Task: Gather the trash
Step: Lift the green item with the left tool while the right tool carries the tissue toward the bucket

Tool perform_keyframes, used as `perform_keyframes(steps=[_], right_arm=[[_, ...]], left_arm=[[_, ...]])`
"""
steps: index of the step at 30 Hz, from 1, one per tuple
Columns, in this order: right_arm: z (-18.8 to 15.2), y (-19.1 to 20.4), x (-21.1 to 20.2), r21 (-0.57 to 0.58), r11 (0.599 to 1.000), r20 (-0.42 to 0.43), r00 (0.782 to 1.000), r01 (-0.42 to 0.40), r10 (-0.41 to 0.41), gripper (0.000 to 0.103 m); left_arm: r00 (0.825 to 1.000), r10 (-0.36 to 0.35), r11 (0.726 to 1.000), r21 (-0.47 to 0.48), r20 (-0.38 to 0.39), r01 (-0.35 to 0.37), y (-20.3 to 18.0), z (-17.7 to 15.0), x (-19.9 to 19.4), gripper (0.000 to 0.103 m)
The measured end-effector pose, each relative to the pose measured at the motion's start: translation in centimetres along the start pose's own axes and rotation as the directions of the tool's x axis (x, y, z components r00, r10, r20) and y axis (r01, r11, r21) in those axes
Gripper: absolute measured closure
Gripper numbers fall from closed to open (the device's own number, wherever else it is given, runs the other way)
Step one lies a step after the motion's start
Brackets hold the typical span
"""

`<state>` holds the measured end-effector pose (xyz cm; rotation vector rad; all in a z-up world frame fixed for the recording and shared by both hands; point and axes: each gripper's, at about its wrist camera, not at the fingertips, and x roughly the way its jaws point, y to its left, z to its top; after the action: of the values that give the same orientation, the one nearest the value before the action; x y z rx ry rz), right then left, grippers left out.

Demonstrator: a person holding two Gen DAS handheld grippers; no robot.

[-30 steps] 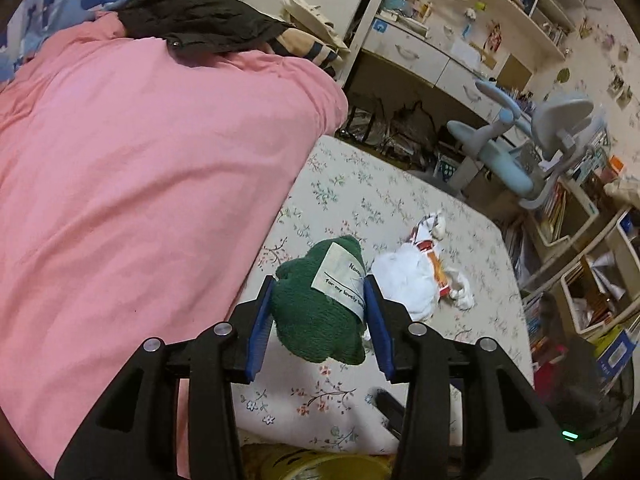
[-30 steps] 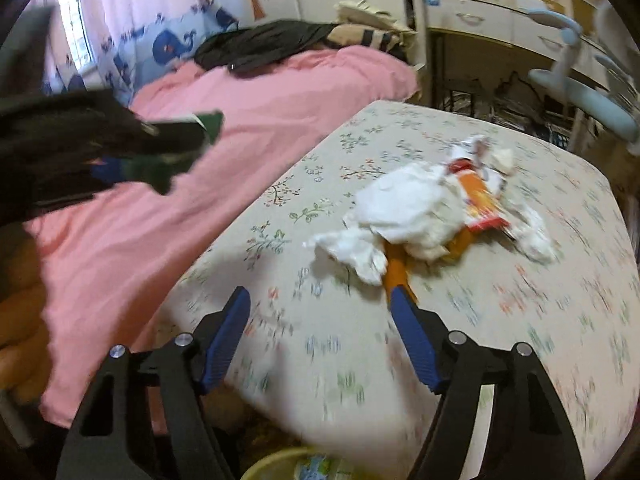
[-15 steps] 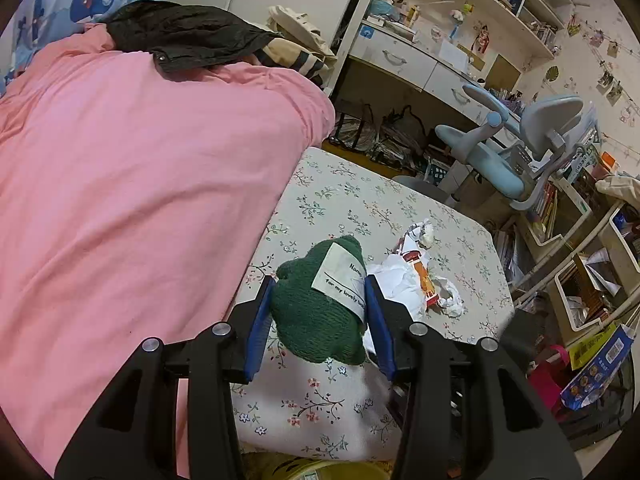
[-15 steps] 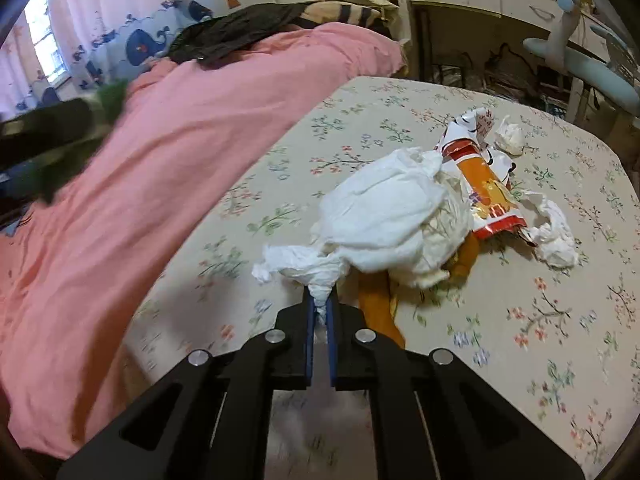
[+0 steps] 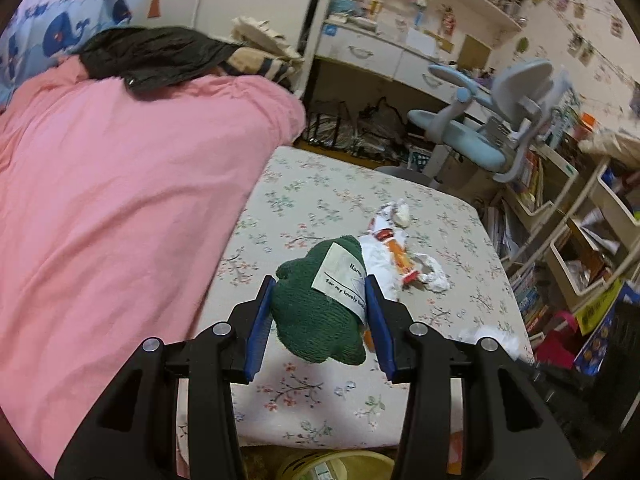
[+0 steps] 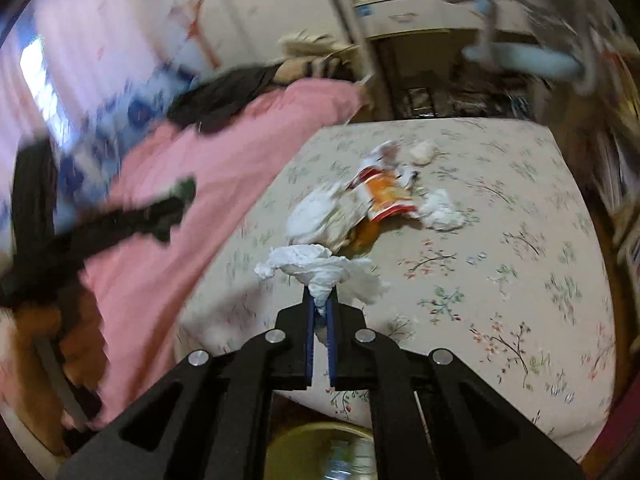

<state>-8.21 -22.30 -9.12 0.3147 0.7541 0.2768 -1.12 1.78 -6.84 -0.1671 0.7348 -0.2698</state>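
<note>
Left wrist view: your left gripper (image 5: 318, 312) is clamped on a green knitted bundle (image 5: 316, 320) bearing a white label (image 5: 344, 280), held above the floral tablecloth (image 5: 320, 200). Beyond it, an orange wrapper (image 5: 402, 256) and crumpled tissues (image 5: 434, 276) lie mid-table. A pink blanket (image 5: 120, 200) lies to the left.

Right wrist view, blurred: your right gripper (image 6: 320, 312) is pinched tight on a twisted white tissue (image 6: 316, 270), lifted near the table's near edge. The wrapper (image 6: 384, 196) and more tissues (image 6: 442, 210) sit farther out. A yellow bin rim (image 6: 316, 436) shows below.
</note>
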Motion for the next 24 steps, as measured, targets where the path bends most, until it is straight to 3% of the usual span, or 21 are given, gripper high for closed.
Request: perform_keyframes(steps=[6, 16, 24], right_arm=[[0.5, -0.1, -2.4, 0.029, 0.996, 0.098, 0.992, -0.079, 0.076, 0.097], [-0.4, -0.6, -4.0, 0.028, 0.993, 0.122, 0.986, -0.114, 0.11, 0.097], [-1.8, -1.1, -5.2, 0.04, 0.99, 0.121, 0.984, -0.138, 0.132, 0.097]], left_arm=[[0.997, -0.012, 0.998, 0.061, 0.07, 0.008, -2.5, -1.4, -2.1, 0.061], [0.987, -0.013, 0.996, 0.091, 0.157, -0.001, -4.7, -3.5, -5.5, 0.061], [0.985, 0.002, 0.993, 0.119, 0.175, -0.024, -5.5, -5.6, -7.3, 0.061]])
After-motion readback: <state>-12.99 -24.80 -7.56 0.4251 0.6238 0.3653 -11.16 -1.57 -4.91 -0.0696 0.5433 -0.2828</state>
